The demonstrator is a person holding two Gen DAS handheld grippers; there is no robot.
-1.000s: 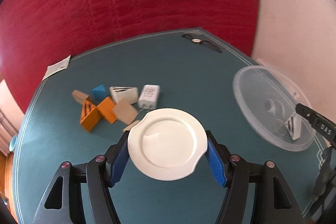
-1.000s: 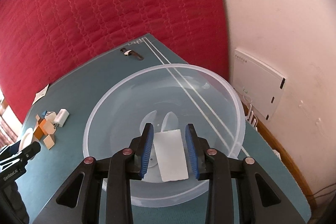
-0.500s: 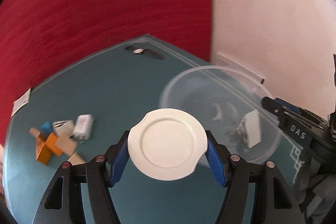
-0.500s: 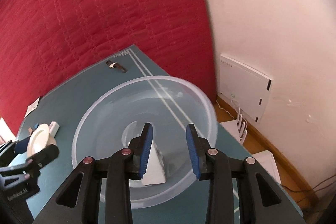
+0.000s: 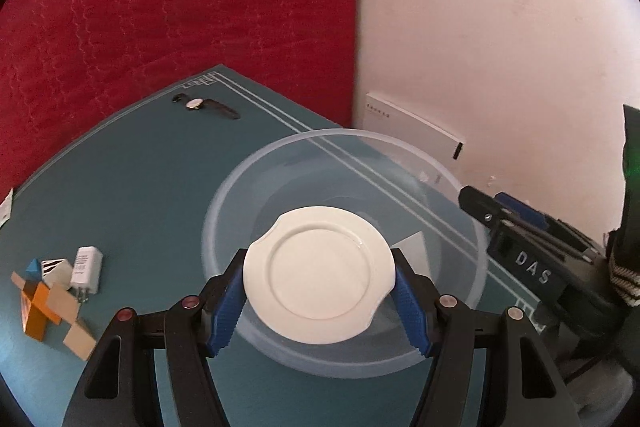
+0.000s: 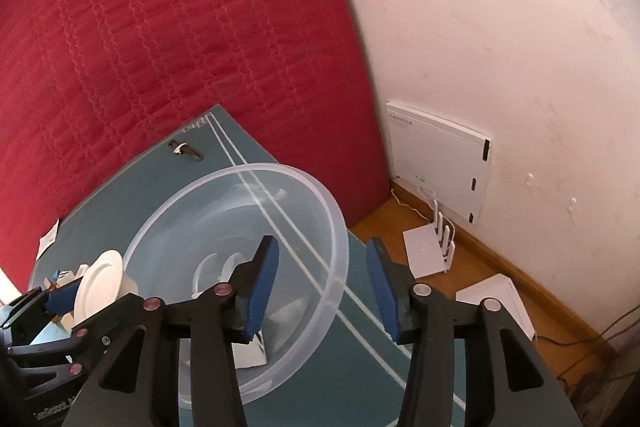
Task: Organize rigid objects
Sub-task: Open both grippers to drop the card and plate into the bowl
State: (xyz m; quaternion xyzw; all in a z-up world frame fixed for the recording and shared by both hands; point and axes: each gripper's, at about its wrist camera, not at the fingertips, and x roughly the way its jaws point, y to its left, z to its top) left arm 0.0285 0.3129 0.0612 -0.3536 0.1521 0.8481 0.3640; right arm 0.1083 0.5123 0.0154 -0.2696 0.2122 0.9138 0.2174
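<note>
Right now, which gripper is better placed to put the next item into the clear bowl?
Left. The left gripper grips the white plate directly above the clear bowl. The right gripper has nothing between its opening jaws and straddles the bowl's rim; the white block lies inside.

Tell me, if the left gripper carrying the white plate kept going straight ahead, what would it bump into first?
Probably the clear plastic bowl: the left gripper points down into it, so the white plate would likely meet the bowl's inside first. Depth is hard to judge.
</note>
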